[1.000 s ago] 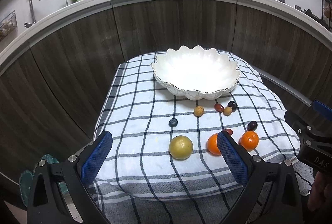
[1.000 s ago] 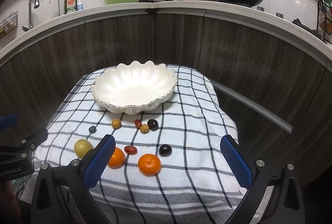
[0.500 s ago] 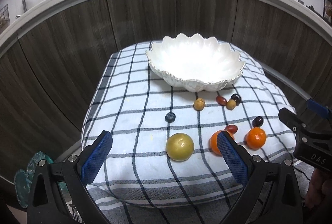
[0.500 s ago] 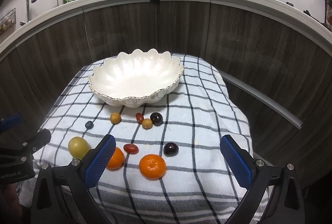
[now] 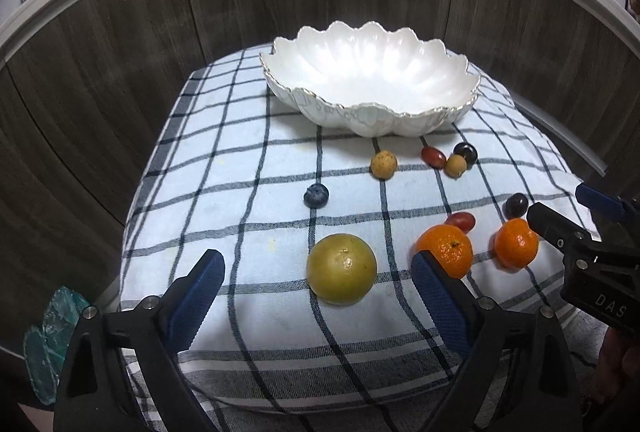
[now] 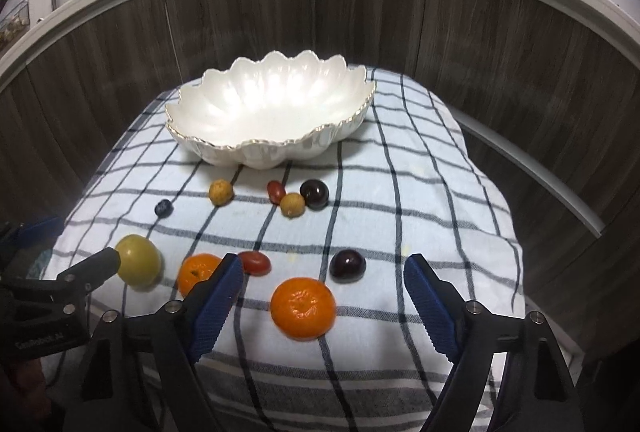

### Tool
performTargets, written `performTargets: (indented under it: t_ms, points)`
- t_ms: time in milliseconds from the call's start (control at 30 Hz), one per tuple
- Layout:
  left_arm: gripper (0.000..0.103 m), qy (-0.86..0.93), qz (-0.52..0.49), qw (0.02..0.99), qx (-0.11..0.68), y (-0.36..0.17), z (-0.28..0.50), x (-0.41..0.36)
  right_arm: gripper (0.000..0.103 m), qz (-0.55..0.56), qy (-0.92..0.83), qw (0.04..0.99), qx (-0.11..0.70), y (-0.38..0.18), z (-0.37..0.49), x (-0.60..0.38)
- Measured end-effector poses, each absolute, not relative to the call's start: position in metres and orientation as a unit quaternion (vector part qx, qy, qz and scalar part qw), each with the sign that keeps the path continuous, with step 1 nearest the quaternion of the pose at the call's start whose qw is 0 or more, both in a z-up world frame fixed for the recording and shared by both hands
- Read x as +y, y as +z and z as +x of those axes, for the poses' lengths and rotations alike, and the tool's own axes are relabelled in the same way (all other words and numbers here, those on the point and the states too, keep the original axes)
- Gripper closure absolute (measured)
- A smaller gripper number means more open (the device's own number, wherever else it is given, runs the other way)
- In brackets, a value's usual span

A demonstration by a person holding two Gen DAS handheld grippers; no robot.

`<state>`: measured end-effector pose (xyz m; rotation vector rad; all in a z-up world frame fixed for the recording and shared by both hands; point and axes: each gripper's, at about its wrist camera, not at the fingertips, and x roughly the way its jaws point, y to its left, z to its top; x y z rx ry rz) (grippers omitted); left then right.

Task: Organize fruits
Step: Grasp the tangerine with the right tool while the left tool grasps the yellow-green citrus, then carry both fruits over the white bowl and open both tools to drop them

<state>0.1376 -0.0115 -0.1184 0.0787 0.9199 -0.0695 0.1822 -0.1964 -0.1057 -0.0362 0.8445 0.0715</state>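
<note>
An empty white scalloped bowl stands at the back of a checked cloth. Loose fruit lies in front of it. My left gripper hangs over a yellow-green round fruit; its jaws are closing, apart from the fruit on both sides. My right gripper hovers over a mandarin, jaws closing, pads clear of it. A second mandarin lies between the two fruits. Both blue-padded grippers are open.
Smaller fruit lies on the cloth: a blueberry, two tan longans, red grapes and dark grapes. Dark wood cabinet fronts curve around behind, under a kitchen counter. The cloth drops off at its front edge.
Both grippers have sunk toward the cloth and come closer to the fruit, which looks larger. Their jaws have narrowed a little, the right one more. No fruit has moved.
</note>
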Motion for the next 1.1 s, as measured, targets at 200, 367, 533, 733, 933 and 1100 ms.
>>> performTargets:
  t_ms: [200, 367, 533, 733, 933, 1100]
  points:
    - [0.019, -0.037, 0.038, 0.886, 0.462, -0.136, 0.146, -0.013, 0.025, -0.029, 0.038, 0.902, 0.429, -0.121, 0.188, -0.191]
    - [0.022, -0.036, 0.04, 0.883, 0.467, -0.147, 0.15, -0.014, 0.033, -0.037, 0.039, 0.892, 0.449, -0.136, 0.193, -0.19]
    - [0.025, -0.04, 0.038, 0.881, 0.47, -0.154, 0.153, -0.016, 0.033, -0.038, 0.039, 0.887, 0.459, -0.145, 0.195, -0.189]
    - [0.032, -0.04, 0.035, 0.88, 0.472, -0.16, 0.157, -0.017, 0.046, -0.04, 0.047, 0.877, 0.476, -0.157, 0.2, -0.185]
    - [0.043, -0.047, 0.033, 0.879, 0.474, -0.165, 0.157, -0.018, 0.056, -0.028, 0.057, 0.873, 0.483, -0.161, 0.2, -0.186]
    - [0.055, -0.059, 0.027, 0.878, 0.475, -0.166, 0.156, -0.021, 0.058, -0.026, 0.062, 0.874, 0.482, -0.16, 0.199, -0.185]
